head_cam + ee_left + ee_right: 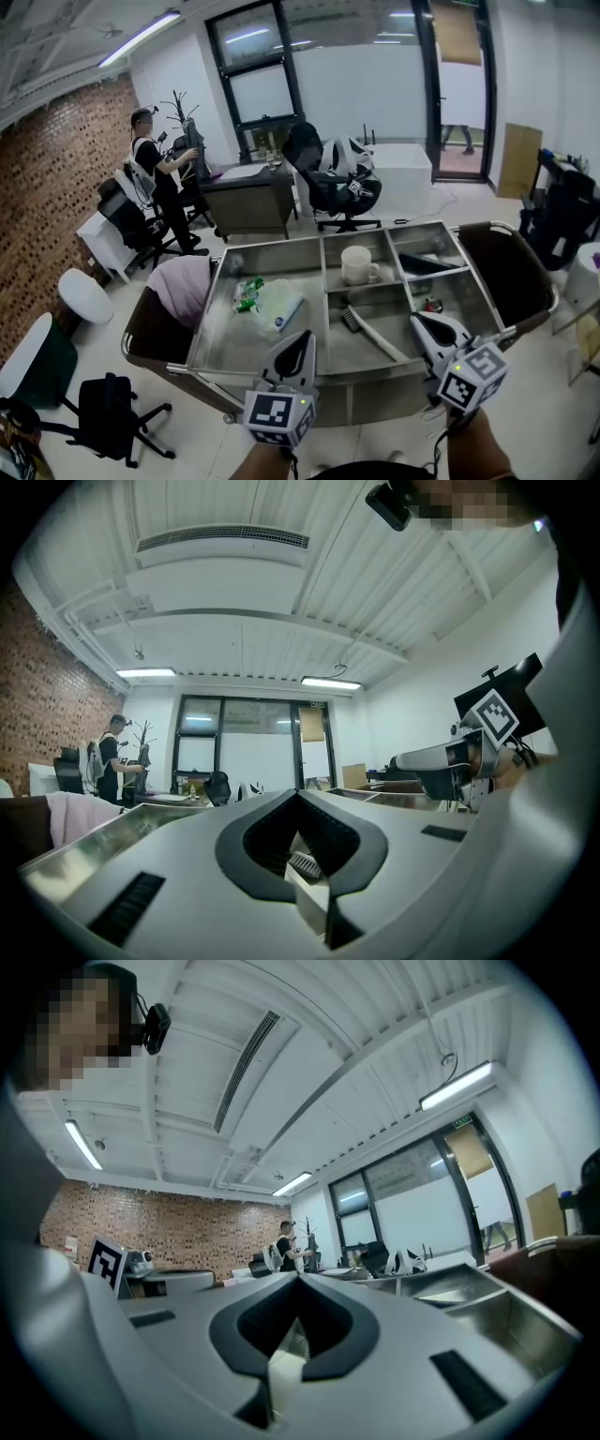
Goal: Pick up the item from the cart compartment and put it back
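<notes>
In the head view a steel cart (323,246) with several compartments stands in front of me. A white mug (358,264) is in the middle far compartment, and a white-handled brush (371,332) lies in the middle near one. A small red and green item (431,305) sits in the near right compartment. My left gripper (306,335) hovers level at the cart's near edge, left of the brush, shut and empty. My right gripper (413,319) is over the near edge beside the small item, also shut with nothing held. Their tips meet in the left gripper view (298,792) and the right gripper view (298,1276).
The large left compartment holds a green packet (247,292) and a clear plastic bag (279,306). A pink cloth (183,286) hangs at the cart's left end. Office chairs (333,183), a desk (248,192) and a standing person (159,178) are beyond the cart. A black chair (108,412) is at my near left.
</notes>
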`<state>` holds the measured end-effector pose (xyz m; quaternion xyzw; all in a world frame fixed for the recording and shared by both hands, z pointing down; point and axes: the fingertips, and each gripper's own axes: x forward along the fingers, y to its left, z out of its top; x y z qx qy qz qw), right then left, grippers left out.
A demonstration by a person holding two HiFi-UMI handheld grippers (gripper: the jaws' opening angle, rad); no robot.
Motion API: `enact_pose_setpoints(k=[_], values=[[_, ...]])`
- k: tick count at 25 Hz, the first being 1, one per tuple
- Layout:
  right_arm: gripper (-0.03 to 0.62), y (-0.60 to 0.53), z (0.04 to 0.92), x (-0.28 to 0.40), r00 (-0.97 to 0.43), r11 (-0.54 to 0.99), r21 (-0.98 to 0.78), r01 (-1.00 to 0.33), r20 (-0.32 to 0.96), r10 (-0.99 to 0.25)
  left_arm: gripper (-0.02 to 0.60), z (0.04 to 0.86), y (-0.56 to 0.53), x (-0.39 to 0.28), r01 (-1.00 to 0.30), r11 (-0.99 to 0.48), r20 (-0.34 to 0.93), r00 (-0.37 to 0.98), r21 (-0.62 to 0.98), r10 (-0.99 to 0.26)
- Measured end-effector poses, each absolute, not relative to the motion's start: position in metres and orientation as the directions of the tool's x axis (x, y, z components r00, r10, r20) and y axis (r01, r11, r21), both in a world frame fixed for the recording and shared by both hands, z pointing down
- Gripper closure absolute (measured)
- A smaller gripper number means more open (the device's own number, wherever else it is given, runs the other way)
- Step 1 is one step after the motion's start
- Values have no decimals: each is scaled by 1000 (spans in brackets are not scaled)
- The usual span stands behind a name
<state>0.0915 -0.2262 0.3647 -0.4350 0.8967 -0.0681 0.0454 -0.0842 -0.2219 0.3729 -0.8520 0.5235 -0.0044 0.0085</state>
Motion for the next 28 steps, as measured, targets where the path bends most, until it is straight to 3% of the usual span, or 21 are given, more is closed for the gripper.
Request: enact_pose_setpoints(k=[28], values=[[582, -230, 372, 82, -634, 625, -160, -764, 5, -774, 581, 376, -221, -82, -887, -461, 0, 461, -21, -887]])
